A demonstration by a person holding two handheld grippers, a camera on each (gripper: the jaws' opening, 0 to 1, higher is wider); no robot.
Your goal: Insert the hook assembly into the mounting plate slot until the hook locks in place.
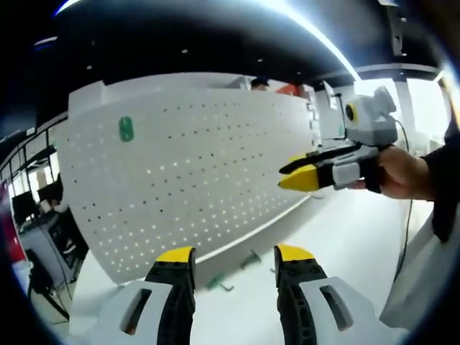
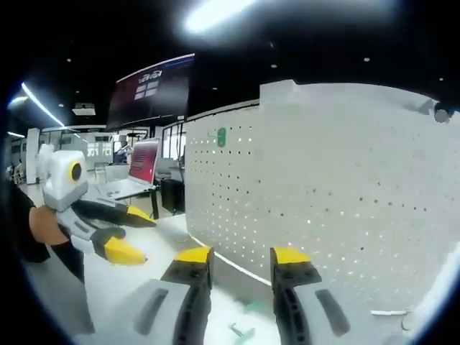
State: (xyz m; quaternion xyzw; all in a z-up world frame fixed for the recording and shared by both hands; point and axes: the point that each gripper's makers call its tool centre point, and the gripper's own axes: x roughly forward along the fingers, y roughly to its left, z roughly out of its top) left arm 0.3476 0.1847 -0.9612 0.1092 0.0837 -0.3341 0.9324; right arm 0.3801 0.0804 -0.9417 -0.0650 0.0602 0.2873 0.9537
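Both grippers, left (image 1: 233, 260) and right (image 2: 241, 261), hover before the pegboard (image 1: 194, 172) with jaws wide and empty, while green hooks (image 1: 228, 277) lie on the table at its foot.

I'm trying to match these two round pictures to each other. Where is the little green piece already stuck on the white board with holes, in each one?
Left gripper view: the green piece sits high on the pegboard, in the upper left of the picture.
Right gripper view: it sits near the pegboard's upper left corner, just left of the picture's centre.
Shared landmark: more green hooks lie on the table at the board's foot, between the jaws.
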